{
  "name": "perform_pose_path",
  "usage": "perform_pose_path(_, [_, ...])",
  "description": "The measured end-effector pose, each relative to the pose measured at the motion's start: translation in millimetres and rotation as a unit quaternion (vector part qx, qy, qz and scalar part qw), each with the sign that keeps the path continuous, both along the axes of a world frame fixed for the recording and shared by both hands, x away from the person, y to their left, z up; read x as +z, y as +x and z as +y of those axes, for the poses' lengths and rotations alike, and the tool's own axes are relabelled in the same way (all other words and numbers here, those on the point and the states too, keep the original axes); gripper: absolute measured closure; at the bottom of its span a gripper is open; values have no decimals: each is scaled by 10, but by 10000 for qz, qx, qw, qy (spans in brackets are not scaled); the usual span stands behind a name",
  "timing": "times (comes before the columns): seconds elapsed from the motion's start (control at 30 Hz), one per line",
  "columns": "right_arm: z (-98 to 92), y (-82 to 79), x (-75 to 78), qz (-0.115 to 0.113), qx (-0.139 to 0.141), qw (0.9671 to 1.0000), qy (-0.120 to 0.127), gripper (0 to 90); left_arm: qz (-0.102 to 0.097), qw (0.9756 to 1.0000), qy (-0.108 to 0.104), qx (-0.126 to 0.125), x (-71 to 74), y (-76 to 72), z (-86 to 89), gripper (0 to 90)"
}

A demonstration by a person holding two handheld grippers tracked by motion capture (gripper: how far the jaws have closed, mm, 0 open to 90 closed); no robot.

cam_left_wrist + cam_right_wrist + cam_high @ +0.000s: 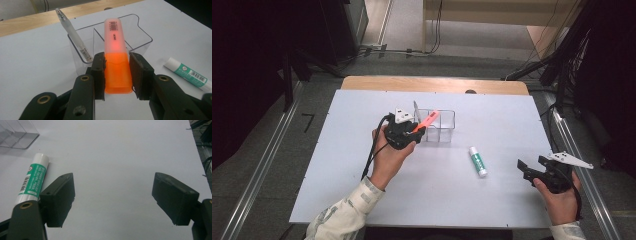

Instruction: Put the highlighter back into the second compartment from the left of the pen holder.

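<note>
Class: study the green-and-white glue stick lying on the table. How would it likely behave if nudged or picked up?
The glue stick looks round and lies on its side, so a nudge would probably roll it. Its smooth, rigid-looking plastic may slip in a claw. It seems small, likely light.

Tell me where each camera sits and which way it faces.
High view: above the near edge, looking forward and down at the table; both forearms show.
Left gripper view: rides the left gripper, its fingers clamping an orange highlighter before the clear organizer.
Right gripper view: rides the open right gripper.
All share the glue stick.
</note>
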State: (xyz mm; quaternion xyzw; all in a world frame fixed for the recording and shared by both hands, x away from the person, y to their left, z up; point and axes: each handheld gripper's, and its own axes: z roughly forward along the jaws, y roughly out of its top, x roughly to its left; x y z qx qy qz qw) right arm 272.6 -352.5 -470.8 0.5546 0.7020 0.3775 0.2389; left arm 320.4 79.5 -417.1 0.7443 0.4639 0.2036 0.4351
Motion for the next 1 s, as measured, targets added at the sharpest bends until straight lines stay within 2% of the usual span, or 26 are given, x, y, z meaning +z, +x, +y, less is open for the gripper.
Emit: perform_pose_path(1.0, [1,1,-2,25,9,10000,2,174,-74,9999,-110,13,42,5,8,675])
